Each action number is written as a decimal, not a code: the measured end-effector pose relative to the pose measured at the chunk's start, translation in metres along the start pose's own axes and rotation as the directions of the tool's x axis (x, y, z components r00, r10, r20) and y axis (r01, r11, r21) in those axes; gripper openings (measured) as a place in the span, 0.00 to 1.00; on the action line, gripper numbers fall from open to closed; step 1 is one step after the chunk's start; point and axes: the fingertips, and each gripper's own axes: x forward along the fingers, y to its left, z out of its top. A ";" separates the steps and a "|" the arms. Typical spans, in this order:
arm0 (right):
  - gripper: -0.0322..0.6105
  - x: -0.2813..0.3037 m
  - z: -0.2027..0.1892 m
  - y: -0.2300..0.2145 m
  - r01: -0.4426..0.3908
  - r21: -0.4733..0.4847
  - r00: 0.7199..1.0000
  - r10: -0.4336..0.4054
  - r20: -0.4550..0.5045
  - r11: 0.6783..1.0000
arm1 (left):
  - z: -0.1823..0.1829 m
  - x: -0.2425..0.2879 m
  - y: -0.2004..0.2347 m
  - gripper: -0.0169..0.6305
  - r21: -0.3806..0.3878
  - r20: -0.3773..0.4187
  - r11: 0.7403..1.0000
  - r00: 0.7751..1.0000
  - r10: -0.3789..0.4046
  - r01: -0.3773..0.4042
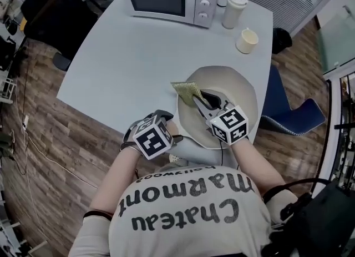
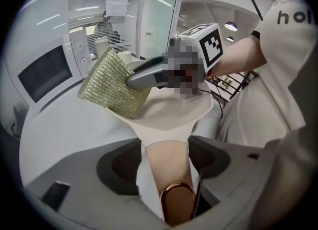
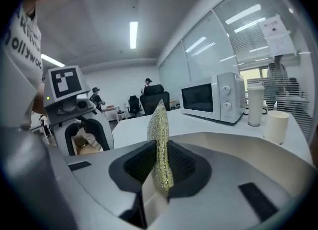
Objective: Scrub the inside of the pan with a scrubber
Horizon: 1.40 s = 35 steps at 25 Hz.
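One scrubber corner overhangs the pan rim, right gripper pinching it.

We see a round, cream-coloured pan at the near right edge of the desk, its pale inside facing up. Its handle, cream with a copper-coloured end, is clamped between the jaws of the left hand-held gripper. The scrubber is a flat, glittery gold-green mesh square. The right hand-held gripper pinches it by one edge and holds it over the pan's left rim. We cannot tell whether it touches the pan.
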 end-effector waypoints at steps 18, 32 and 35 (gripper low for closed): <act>0.14 0.025 -0.006 -0.054 0.214 -0.011 0.976 -0.214 -0.038 0.977 | -0.002 -0.001 -0.007 0.45 -0.050 -0.030 0.996 0.997 0.068 -0.070; 0.14 0.012 -0.032 -0.118 0.487 0.145 0.872 -0.472 -0.127 0.861 | -0.005 -0.002 -0.009 0.44 -0.055 -0.009 0.996 0.998 0.064 -0.064; 0.14 0.009 -0.044 -0.128 0.529 0.181 0.847 -0.500 -0.183 0.829 | -0.005 -0.002 -0.009 0.44 -0.057 -0.004 0.997 0.998 0.060 -0.060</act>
